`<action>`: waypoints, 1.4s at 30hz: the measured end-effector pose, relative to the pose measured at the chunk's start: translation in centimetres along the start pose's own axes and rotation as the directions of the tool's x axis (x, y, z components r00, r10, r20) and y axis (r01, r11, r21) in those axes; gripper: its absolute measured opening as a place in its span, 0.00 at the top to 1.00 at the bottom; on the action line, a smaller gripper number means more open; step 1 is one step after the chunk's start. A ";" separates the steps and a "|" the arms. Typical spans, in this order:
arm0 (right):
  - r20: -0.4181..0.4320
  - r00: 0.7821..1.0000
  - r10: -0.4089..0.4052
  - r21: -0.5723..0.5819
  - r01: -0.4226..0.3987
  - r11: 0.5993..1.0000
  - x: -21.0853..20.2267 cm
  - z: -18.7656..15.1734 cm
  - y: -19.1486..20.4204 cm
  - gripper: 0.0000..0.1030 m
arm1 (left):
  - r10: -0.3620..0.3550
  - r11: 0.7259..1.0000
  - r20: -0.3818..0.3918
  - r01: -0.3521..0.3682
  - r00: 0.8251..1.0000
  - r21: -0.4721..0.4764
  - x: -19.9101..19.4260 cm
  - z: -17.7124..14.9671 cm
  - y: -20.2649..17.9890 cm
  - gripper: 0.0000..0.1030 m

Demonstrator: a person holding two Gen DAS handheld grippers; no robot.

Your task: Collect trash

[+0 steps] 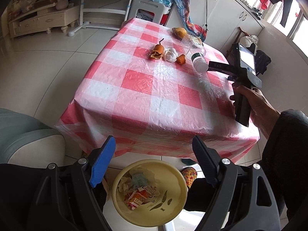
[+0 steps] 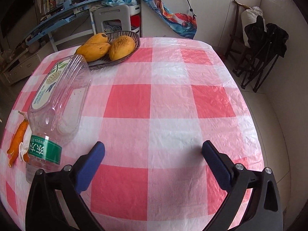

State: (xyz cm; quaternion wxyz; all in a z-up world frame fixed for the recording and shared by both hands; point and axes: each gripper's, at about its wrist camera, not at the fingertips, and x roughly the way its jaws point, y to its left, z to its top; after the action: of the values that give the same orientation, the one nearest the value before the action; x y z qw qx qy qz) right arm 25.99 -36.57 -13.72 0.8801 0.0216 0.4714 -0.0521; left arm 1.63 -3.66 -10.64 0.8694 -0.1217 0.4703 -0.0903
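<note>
Both claws stand wide apart and grip nothing: the left gripper (image 1: pixel 154 161) hangs off the near edge of the checked table (image 1: pixel 146 88), above a yellow bin (image 1: pixel 173 198) on the floor (wrappers and crumpled paper already lie in it). The right gripper (image 2: pixel 153 165) is over bare cloth, an empty bottle (image 2: pixel 57 105) lying just left of its left finger. Farther left sit orange peels (image 1: pixel 156 52) and a tissue (image 1: pixel 170 54), and beyond the bottle a basket of mangoes (image 2: pixel 121 48).

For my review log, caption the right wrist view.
Open right hand-held gripper above red-and-white checked tablecloth, beside a clear empty plastic bottle lying by a dark basket of yellow mangoes.
</note>
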 end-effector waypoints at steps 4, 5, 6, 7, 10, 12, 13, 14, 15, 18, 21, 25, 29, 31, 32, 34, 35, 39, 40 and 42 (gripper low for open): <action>0.000 1.000 0.002 0.001 -0.002 1.000 0.1 0.1 0.0 0.07 | 0.005 1.000 0.002 -0.005 1.000 -0.001 -0.1 -0.1 0.0 0.24; 0.000 1.000 0.002 0.002 -0.002 1.000 0.1 0.2 0.0 0.07 | 0.008 1.000 0.001 -0.008 1.000 -0.001 0.0 -0.1 0.0 0.24; 0.000 1.000 0.002 0.001 -0.002 1.000 0.2 0.2 0.1 0.07 | 0.010 1.000 0.001 -0.010 1.000 -0.001 0.0 -0.1 0.0 0.24; 0.000 1.000 0.002 0.002 -0.002 1.000 0.1 0.2 0.1 0.07 | 0.013 1.000 0.001 -0.013 1.000 0.001 0.0 -0.2 -0.1 0.24; 0.001 1.000 0.002 0.001 -0.002 1.000 0.2 0.2 0.2 0.07 | 0.024 1.000 -0.001 -0.024 1.000 0.016 0.2 -0.4 -0.5 0.24; 0.001 1.000 0.002 0.001 -0.002 1.000 0.2 0.2 0.1 0.07 | 0.034 0.999 -0.001 -0.034 0.999 0.030 0.3 -0.6 -0.8 0.24; 0.001 1.000 0.002 0.001 -0.002 1.000 0.2 0.2 0.2 0.07 | 0.038 0.999 0.000 -0.038 0.999 0.038 0.3 -0.7 -0.9 0.24; 0.001 1.000 0.002 0.001 -0.002 1.000 0.2 0.2 0.1 0.07 | 0.042 0.998 0.002 -0.042 0.999 0.044 0.2 -0.8 -1.0 0.24; 0.001 1.000 0.002 0.002 -0.002 1.000 0.2 0.2 0.1 0.07 | 0.045 0.998 0.007 -0.045 0.999 0.049 0.1 -1.0 -1.1 0.24; 0.001 1.000 0.002 0.001 -0.002 1.000 0.1 0.2 0.1 0.07 | 0.050 0.997 0.014 -0.051 0.999 0.056 -0.1 -1.1 -1.1 0.24; 0.001 1.000 0.002 0.002 -0.002 1.000 0.2 0.2 0.2 0.07 | 0.047 0.998 0.013 -0.048 0.999 0.048 -0.1 -1.2 -0.8 0.23; 0.001 1.000 0.002 0.002 -0.002 1.000 0.2 0.2 0.1 0.07 | 0.042 0.998 0.006 -0.042 0.999 0.043 0.1 -1.0 -0.7 0.23; 0.001 1.000 0.002 0.002 -0.002 1.000 0.2 0.2 0.2 0.07 | 0.026 0.999 -0.006 -0.026 1.000 0.027 0.3 -0.9 -0.4 0.23; 0.001 1.000 0.002 0.002 -0.002 1.000 0.2 0.2 0.2 0.07 | 0.015 1.000 -0.011 -0.015 1.000 0.014 0.5 -0.8 -0.2 0.23; 0.001 1.000 0.002 0.002 -0.002 1.000 0.2 0.2 0.1 0.07 | 0.009 1.000 -0.014 -0.009 1.000 0.005 0.6 -0.8 -0.2 0.23; 0.001 1.000 0.002 0.002 -0.002 1.000 0.2 0.2 0.1 0.07 | -0.003 1.000 -0.021 0.003 1.000 -0.009 0.8 -0.7 0.0 0.23; 0.001 1.000 0.002 0.002 -0.002 1.000 0.1 0.1 0.1 0.07 | -0.007 1.000 -0.023 0.007 1.000 -0.014 0.8 -0.7 0.0 0.23; 0.001 1.000 0.002 0.002 -0.002 1.000 0.2 0.2 0.1 0.07 | -0.022 0.999 -0.030 0.021 0.999 -0.033 1.0 -0.6 0.2 0.24; 0.001 1.000 0.002 0.002 -0.002 1.000 0.2 0.2 0.1 0.07 | -0.024 0.999 -0.032 0.023 0.999 -0.037 1.0 -0.6 0.3 0.24; 0.001 1.000 0.002 0.001 -0.002 1.000 0.1 0.2 0.1 0.07 | -0.030 0.999 -0.035 0.029 0.999 -0.042 1.1 -0.6 0.3 0.23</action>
State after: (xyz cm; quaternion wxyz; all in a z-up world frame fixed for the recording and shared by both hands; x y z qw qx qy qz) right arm 26.21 -36.48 -13.76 0.8804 0.0228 0.4708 -0.0514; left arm 1.76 -3.79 -11.92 0.8567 -0.1453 0.4857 -0.0954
